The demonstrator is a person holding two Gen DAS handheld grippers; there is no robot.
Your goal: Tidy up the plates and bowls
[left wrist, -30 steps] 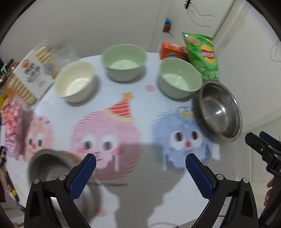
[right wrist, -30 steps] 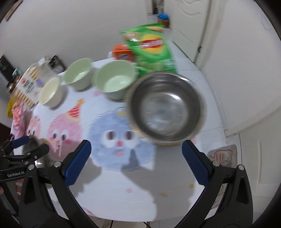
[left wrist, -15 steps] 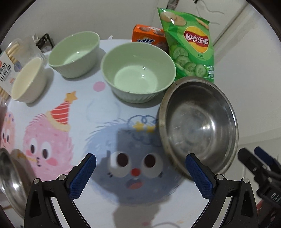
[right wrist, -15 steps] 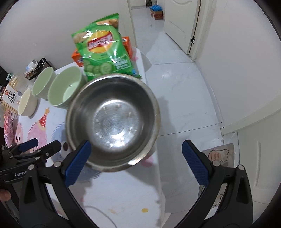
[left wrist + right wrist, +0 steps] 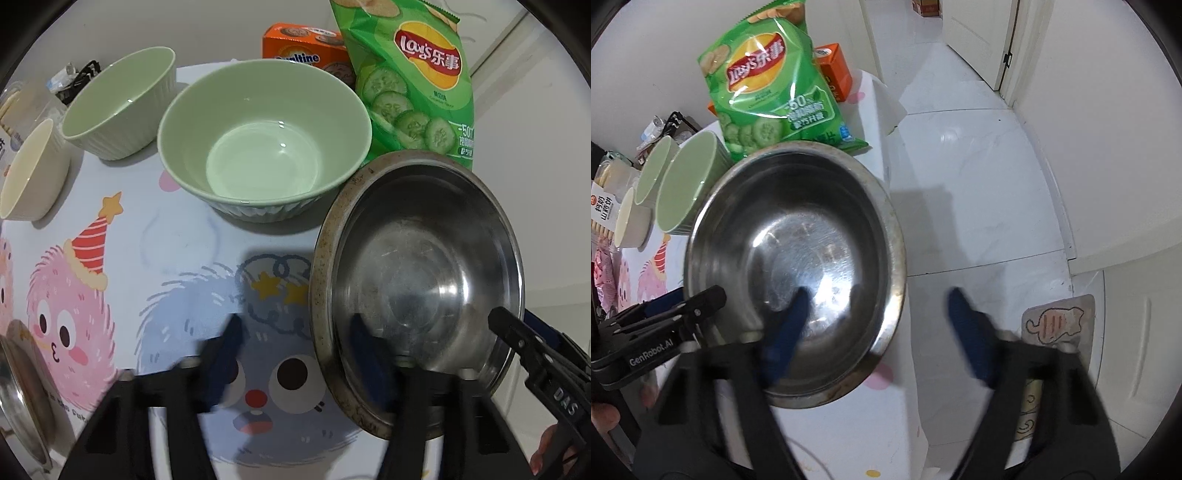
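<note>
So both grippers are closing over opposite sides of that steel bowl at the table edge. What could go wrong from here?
The steel bowl sits by the table edge, so an uneven pinch from the right gripper might push it off. The left gripper straddles the opposite rim; both jaws have just been closing, pads not yet pressing, so mistimed closing could tilt it. The green bowl stands right beside it and could get knocked.

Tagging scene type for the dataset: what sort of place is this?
Probably a home dining corner: a table with a cartoon cloth, bowls and a chips bag on it, tiled floor and a door beyond.

left gripper [image 5: 295, 347]: my jaws just closing, pads still apart, pointing steeply down;
right gripper [image 5: 877, 325]: same, half-closed, blurred
</note>
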